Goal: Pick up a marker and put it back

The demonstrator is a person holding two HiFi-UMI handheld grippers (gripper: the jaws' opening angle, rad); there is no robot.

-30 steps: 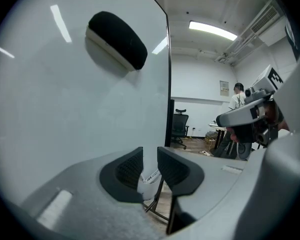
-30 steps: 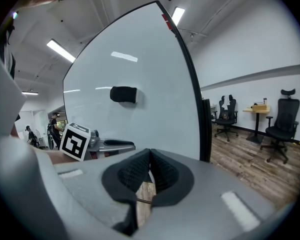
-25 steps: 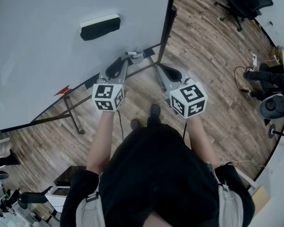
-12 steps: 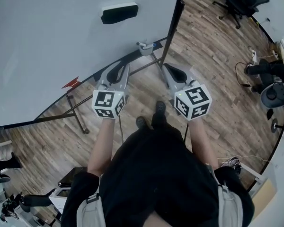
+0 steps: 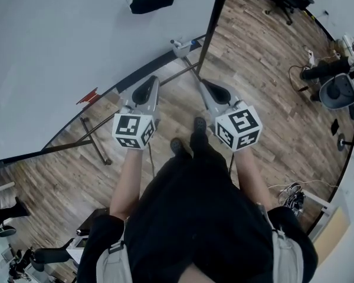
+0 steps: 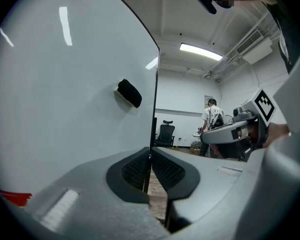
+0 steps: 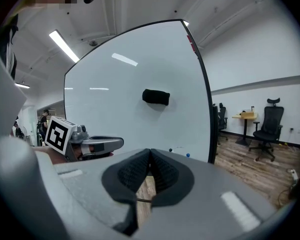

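Markers [image 5: 178, 43] lie on the ledge [image 5: 164, 58] along the foot of the whiteboard [image 5: 59, 52], close to its right corner. They show small, a pale barrel and a blue end, so I cannot say how many there are. Neither claw touches them.

The left claw [image 5: 148, 84] points at the ledge a little to the left of the markers. Its jaws are closing with nothing between them, and its own view shows the pads all but meeting on empty air. The right claw [image 5: 209, 87] is pressed together and empty too. It hangs over the wooden floor [image 5: 265, 87], just beside the board's dark edge post.

The step in hand looks like the reach for a marker, not yet begun in earnest. To do it well, the chosen claw should spread again before it arrives. It should come in across the barrel, not along it, and pinch near the middle so the marker does not swing. The ledge is shallow, so a low, level approach would keep from knocking the others off.

That ledge is the only holder here. Besides the markers it carries a small red thing [image 5: 89, 96] farther left, too unclear to name. A black eraser [image 5: 152, 0] clings to the board higher up.
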